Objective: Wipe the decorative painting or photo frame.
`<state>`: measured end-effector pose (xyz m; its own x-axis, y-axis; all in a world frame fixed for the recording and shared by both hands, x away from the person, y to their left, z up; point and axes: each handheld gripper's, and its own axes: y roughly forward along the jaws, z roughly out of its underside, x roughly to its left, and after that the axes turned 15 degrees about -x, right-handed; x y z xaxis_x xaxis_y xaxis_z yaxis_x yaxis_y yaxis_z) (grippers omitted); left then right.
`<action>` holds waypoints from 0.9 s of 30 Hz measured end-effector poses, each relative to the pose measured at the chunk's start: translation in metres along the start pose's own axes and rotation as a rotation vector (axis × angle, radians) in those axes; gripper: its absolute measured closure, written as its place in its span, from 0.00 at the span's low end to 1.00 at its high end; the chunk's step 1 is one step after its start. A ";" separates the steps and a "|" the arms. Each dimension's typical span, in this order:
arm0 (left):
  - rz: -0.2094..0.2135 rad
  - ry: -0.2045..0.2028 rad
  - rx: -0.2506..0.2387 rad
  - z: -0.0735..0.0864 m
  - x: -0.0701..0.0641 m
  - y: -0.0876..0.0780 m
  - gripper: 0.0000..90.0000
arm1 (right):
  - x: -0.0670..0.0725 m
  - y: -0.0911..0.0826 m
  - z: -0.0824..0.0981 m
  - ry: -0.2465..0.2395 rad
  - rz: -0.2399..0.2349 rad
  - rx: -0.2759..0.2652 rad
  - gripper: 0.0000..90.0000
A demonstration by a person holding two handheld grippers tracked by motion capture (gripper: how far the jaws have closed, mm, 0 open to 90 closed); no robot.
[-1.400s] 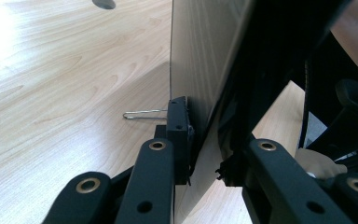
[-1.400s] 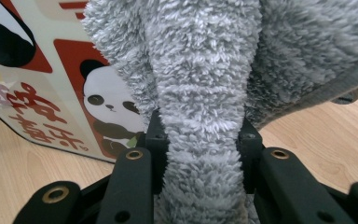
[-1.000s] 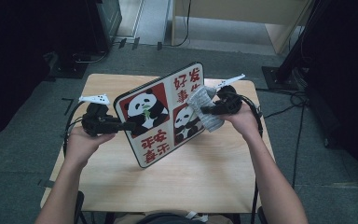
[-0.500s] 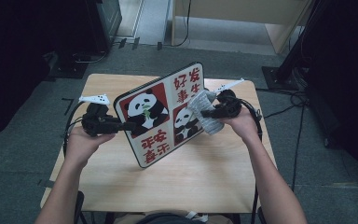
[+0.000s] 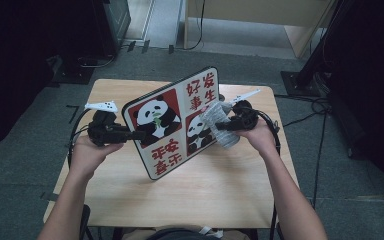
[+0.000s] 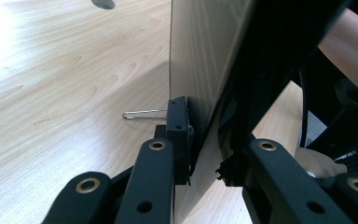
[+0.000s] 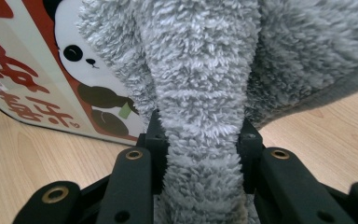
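Observation:
A square board (image 5: 172, 117) printed with pandas and red characters stands tilted on one corner on the wooden table (image 5: 220, 190). My left gripper (image 5: 131, 134) is shut on the board's left edge. In the left gripper view the board (image 6: 200, 56) runs edge-on between the jaws of that gripper (image 6: 205, 140). My right gripper (image 5: 219, 126) is shut on a grey fluffy cloth (image 5: 219, 116) that lies against the board's printed face beside the lower right panda. In the right gripper view the cloth (image 7: 200, 84) bulges up between the jaws of the right gripper (image 7: 198, 137), with the board (image 7: 32, 74) behind it at the left.
A thin metal wire piece (image 6: 144, 113) lies on the table behind the board. Cables trail from both grippers over the table's sides. A dark cabinet (image 5: 112, 20) and a wooden unit (image 5: 260, 20) stand beyond the table, and a black stand (image 5: 305, 75) at the right.
My right gripper and the cloth have slid a little down the board's face toward the person. The left gripper and the board have kept still.

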<state>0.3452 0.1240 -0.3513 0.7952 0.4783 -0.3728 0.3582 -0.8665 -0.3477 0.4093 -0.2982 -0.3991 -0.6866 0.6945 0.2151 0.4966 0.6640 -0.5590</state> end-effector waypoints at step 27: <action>-0.001 -0.001 -0.001 0.000 0.000 0.000 0.87 | -0.006 0.015 0.032 0.036 -0.003 0.052 0.74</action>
<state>0.3447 0.1238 -0.3513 0.7945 0.4792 -0.3729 0.3593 -0.8662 -0.3473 0.4041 -0.3011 -0.4341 -0.6676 0.7031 0.2449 0.4661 0.6512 -0.5989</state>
